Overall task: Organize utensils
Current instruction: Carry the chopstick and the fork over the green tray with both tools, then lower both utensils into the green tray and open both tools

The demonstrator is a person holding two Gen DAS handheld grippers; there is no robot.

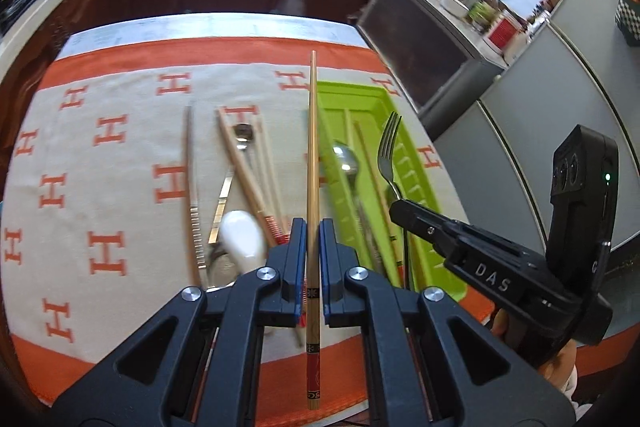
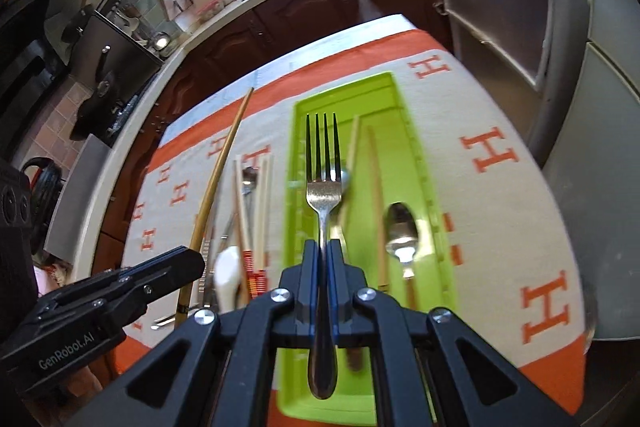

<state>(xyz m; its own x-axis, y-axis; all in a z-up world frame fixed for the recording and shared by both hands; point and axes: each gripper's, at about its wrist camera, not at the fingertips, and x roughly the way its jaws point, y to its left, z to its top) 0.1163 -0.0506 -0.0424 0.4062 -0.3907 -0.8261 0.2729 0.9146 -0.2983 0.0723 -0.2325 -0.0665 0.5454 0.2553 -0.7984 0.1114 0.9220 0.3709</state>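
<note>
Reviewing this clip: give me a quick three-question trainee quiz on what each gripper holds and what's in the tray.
1. True or false: the left gripper is shut on a chopstick.
2. What does the right gripper hold? A spoon; B fork; C knife.
3. Fill in: a spoon lies inside the green ___.

Key: 1 true; 2 B, the fork; 3 tray.

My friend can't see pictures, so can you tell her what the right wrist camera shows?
The right gripper holds a silver fork above a green tray that has a spoon and chopsticks in it. The tray sits on a white and orange cloth, with more chopsticks beside it on the left.
</note>
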